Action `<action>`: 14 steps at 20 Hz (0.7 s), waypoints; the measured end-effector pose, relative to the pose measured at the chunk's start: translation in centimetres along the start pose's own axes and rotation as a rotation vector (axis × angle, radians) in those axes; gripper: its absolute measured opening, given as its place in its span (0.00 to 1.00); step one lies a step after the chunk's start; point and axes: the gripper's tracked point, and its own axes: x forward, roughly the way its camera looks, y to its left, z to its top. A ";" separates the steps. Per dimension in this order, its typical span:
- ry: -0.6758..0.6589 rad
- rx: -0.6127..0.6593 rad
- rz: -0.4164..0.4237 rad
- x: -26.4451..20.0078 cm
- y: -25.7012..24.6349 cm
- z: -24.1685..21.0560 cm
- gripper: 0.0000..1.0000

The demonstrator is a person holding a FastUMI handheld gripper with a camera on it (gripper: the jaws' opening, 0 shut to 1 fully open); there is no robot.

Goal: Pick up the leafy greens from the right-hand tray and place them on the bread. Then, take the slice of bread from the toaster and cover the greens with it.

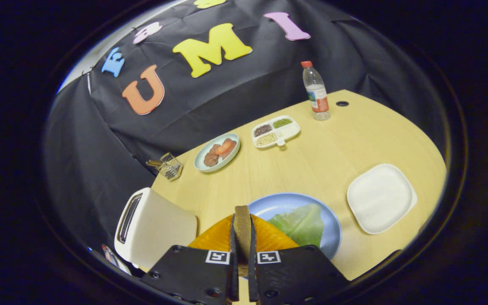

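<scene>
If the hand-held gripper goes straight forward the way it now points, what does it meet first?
The hand-held gripper, shut on a bread slice, would probably carry the slice onto the blue plate with the lettuce leaf; depth is unclear.

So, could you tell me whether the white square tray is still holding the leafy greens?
No, the white square tray is bare; the leafy greens lie on the blue plate.

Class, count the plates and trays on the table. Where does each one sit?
4: blue plate with greens just ahead of the tongs, which grip a bread slice; white square plate beside it; meat plate and divided tray beyond.
</scene>
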 end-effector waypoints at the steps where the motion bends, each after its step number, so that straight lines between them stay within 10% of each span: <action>1: 0.002 0.005 0.000 0.2 -0.9 -0.1 0.09; 14: -0.108 -0.215 -0.101 1.4 -7.1 -0.4 0.42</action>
